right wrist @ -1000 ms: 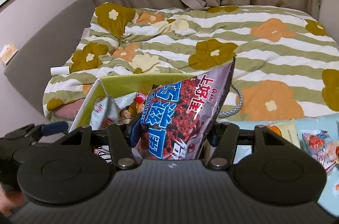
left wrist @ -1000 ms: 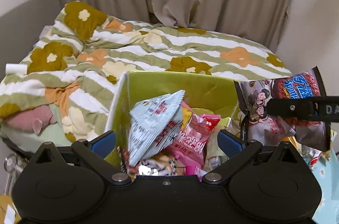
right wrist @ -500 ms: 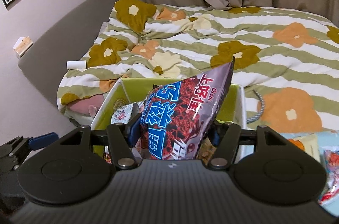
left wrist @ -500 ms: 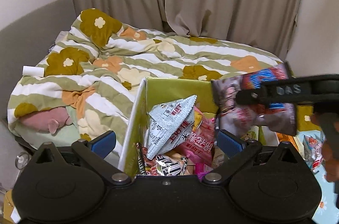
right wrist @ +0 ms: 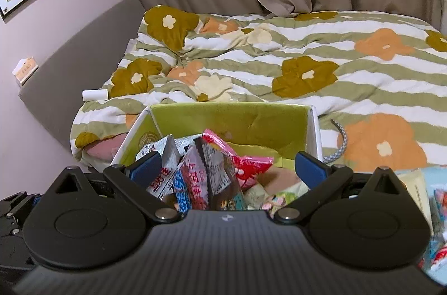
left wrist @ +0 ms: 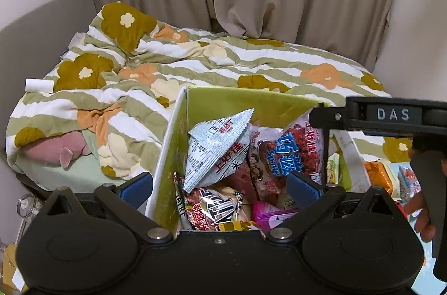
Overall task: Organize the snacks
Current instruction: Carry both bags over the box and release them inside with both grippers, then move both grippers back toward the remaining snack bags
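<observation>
Purple-and-blue foil snack bag (left wrist: 287, 155) lies inside the green-lined cardboard box (right wrist: 223, 119) among other packets; the right tool (right wrist: 227, 169) has just been opening, jaws wide and empty. Left tool (left wrist: 220, 183) (also spread wide) straddles the box's wall, gripping nothing.

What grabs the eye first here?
The green box crammed with snack bags sits front and centre, at the foot of the bed. Behind it spreads the flowered quilt, striped green and white. In the left view, the right tongs hang open over the box's right side, above the brown bag.
</observation>
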Demonstrator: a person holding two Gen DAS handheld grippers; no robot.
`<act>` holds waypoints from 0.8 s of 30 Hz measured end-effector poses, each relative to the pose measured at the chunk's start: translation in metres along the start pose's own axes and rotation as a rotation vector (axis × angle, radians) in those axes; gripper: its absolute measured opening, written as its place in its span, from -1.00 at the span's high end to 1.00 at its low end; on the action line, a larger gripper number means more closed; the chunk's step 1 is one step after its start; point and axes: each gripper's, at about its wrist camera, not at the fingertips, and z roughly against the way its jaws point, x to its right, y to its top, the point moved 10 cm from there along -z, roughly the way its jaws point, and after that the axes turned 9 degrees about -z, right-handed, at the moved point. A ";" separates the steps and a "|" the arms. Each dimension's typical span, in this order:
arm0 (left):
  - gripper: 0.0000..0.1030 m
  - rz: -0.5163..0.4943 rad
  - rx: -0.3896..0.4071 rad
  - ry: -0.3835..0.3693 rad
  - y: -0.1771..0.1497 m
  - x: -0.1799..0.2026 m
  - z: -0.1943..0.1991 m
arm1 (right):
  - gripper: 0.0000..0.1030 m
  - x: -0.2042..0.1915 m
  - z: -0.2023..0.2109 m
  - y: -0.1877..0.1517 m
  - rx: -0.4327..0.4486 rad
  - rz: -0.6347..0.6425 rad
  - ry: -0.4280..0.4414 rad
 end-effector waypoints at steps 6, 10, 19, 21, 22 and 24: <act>-1.00 -0.024 0.044 0.003 0.008 0.006 0.023 | -1.00 -0.005 0.031 0.000 0.043 0.005 0.000; -1.00 -0.034 0.064 0.002 0.011 0.011 0.042 | -1.00 -0.010 0.057 -0.001 0.078 0.016 -0.005; -1.00 -0.061 0.126 -0.014 0.013 0.043 0.084 | -1.00 0.000 0.124 -0.012 0.129 0.039 -0.031; -1.00 -0.063 0.139 -0.021 0.012 0.057 0.092 | -1.00 0.009 0.140 -0.014 0.147 0.037 -0.034; -1.00 -0.067 0.145 -0.023 0.011 0.066 0.097 | -1.00 0.015 0.148 -0.015 0.157 0.037 -0.037; -1.00 -0.074 0.159 -0.024 0.010 0.081 0.104 | -1.00 0.030 0.166 -0.016 0.173 0.035 -0.048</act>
